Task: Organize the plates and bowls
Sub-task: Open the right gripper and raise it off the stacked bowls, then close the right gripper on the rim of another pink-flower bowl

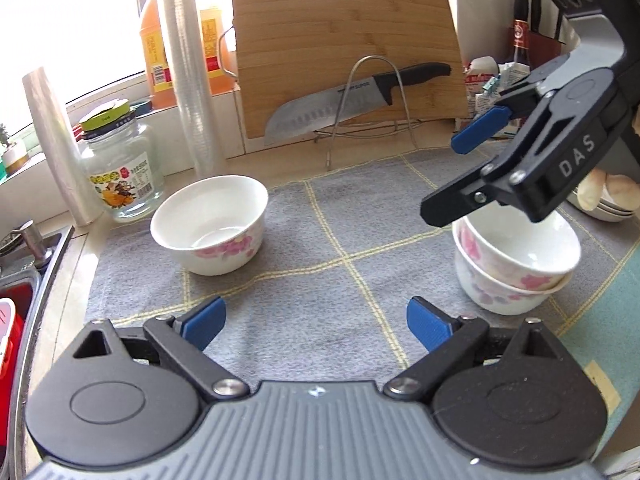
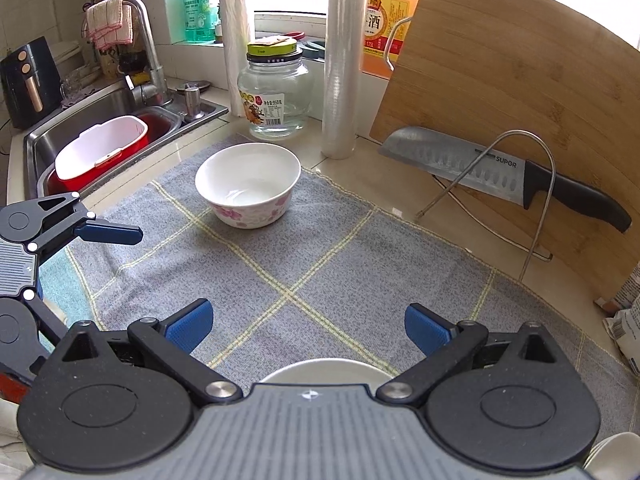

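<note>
Your left tool [image 1: 316, 322] is spread wide, nothing between the blue pads, hovering over the grey checked cloth [image 1: 340, 216] on the surface. Your right tool [image 2: 308, 326] is also spread and empty; in the left view it hangs just above the stacked pair of bowls [image 1: 516, 276] at the cloth's right side.

Step in hand, as I read it: two bowls are already nested and one single bowl [image 1: 210, 224] still stands alone at the far left of the cloth, just beside the glass jar [image 1: 120, 168]. That one looks like the next pick.

Next move calls for: bring your left tool to the single bowl's near rim, one pad inside and one outside the wall, pinch, lift clear, carry it across and lower it into the stack. Move your right tool off the stack first, since it sits over the landing spot.

Materials:
- Bowls: glazed white ceramic, pink flower print outside, round with thin rims. Likely slick, so pinch firmly.
- Top bowl of the stack sits tilted, not fully seated; a third could rock.
- Cloth: soft woven, yellow grid lines, slightly rumpled; it may drag if you slide a bowl.
- More white dishes [image 1: 612, 200] sit at the far right edge, partly hidden.
</note>
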{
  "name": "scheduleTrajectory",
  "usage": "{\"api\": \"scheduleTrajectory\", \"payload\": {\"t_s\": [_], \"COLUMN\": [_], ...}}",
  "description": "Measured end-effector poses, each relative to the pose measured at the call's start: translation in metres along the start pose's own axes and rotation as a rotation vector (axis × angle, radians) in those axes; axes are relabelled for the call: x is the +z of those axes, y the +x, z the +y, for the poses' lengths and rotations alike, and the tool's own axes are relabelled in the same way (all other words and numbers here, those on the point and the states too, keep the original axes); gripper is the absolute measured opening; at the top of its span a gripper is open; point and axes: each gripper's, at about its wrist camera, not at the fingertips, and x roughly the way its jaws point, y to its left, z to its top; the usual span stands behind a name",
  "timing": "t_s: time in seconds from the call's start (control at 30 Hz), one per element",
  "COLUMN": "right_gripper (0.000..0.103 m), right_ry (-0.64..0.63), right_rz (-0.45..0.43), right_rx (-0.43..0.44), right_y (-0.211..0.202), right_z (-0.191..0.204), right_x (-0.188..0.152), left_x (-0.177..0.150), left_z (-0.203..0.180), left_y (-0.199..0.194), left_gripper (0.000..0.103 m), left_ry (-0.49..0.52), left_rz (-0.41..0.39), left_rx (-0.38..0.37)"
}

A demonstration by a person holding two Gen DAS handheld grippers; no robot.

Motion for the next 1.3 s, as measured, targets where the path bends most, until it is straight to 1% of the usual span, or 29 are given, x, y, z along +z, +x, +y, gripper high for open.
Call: {"api": "scheduleTrajectory", "payload": {"t_s": [0.13, 0.23, 0.37, 0.5, 0.6, 0.8, 1.07, 1.3], "right_gripper": [0.103, 0.103, 0.103, 0.103, 0.103, 0.103, 0.103, 0.103], "right_ry": [-0.032, -0.051, -0.067, -0.076, -0.082, -0.080, -0.094, -0.120], "right_rz": [-0.004, -0.007, -0.007, 0.001, 0.013, 0.048, 0.087, 0.106], "right_rx": [0.022, 0.035, 0.054, 0.074, 0.086, 0.115, 0.138, 0.163], "right_y": [0.007, 0.016, 0.029, 0.048, 0.063, 0.094, 0.127, 0.146], "right_z": [0.009, 0.015, 0.019, 0.022, 0.022, 0.020, 0.021, 0.023], "right_x": [0.017, 0.030, 0.046, 0.062, 0.073, 0.089, 0.102, 0.113], "left_x": [0.002, 0.004, 0.008, 0.012, 0.013, 0.013, 0.013, 0.016], "left_z": [0.021, 0.035, 0.050, 0.058, 0.064, 0.068, 0.067, 0.067], "left_y": [0.009, 0.019, 0.033, 0.050, 0.062, 0.079, 0.090, 0.096], "left_gripper": [0.097, 0.098, 0.098, 0.098, 0.098, 0.098, 0.097, 0.097], "left_ry": [-0.018, -0.037, -0.079, -0.097, -0.121, -0.138, -0.141, -0.150], "left_rz": [-0.029, -0.033, -0.040, -0.042, -0.036, -0.018, -0.012, -0.015], "left_rx": [0.076, 0.119, 0.139, 0.156, 0.148, 0.135, 0.128, 0.124]}}
